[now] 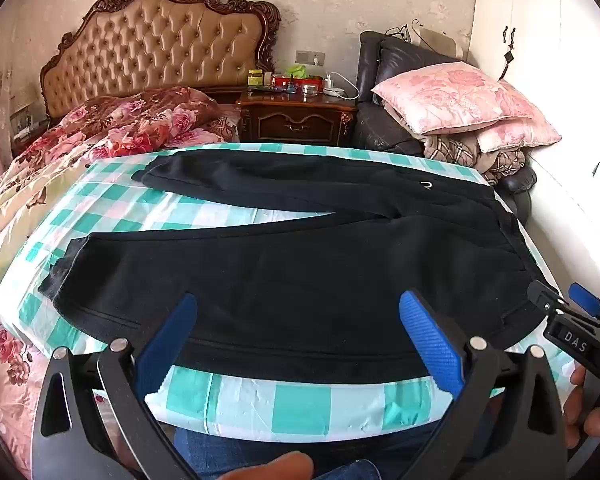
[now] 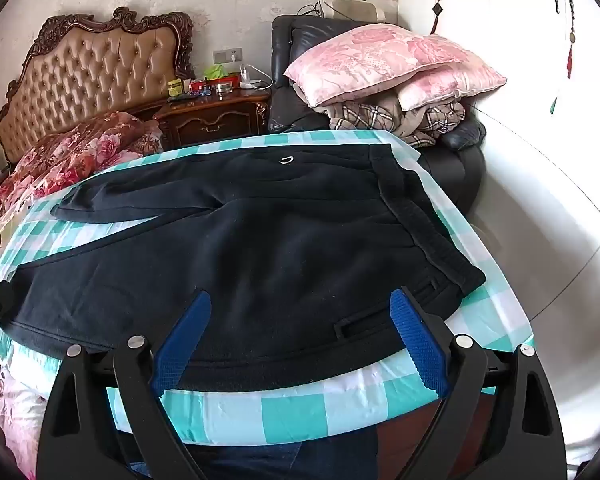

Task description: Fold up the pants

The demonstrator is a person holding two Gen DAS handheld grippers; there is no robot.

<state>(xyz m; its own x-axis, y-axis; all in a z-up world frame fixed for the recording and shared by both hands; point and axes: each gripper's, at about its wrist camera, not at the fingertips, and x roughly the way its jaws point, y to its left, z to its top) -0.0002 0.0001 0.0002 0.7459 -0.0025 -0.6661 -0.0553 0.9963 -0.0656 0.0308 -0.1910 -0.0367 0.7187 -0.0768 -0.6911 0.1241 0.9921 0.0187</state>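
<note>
The black fleece pants (image 1: 300, 280) lie spread flat on the checkered cloth (image 1: 300, 404) just ahead of both grippers. The left gripper (image 1: 300, 344) and right gripper (image 2: 300, 344) hover with jaws apart, empty. Soft, limp and probably grippy, the pants are best pinched at waistband (image 2: 420, 224) and near cuff (image 1: 60, 276).

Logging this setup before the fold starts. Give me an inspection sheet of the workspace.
Surface: checked cloth covers the board.
Job's things: black pants laid flat, legs spread left, waistband right.
Clutter: nothing seen on the cloth.
Grippers: left gripper and right gripper open, above the pants' near edge.
Cables: white charger cable on the nightstand.
Surroundings: bed, pillows on an armchair.
</note>
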